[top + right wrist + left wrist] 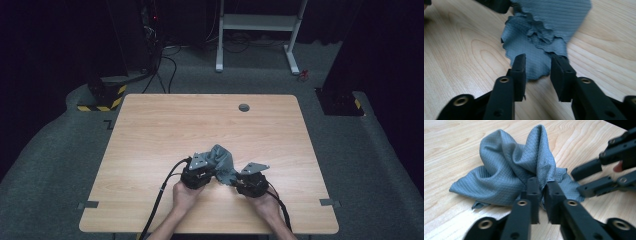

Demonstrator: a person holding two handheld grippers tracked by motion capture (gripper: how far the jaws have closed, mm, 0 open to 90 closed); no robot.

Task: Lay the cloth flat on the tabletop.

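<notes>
Centrally placed near the front edge of a pale wooden tabletop (150,130): a crumpled grey-blue waffle-weave cloth (222,161), bunched up into peaks. Left gripper (542,185) clamped on a raised fold at the cloth's near side, jaws almost together with fabric pinched between. Right gripper (537,65) poised just beside it over the cloth's flat frilled corner, jaws apart and straddling that corner without pressing on it.
</notes>
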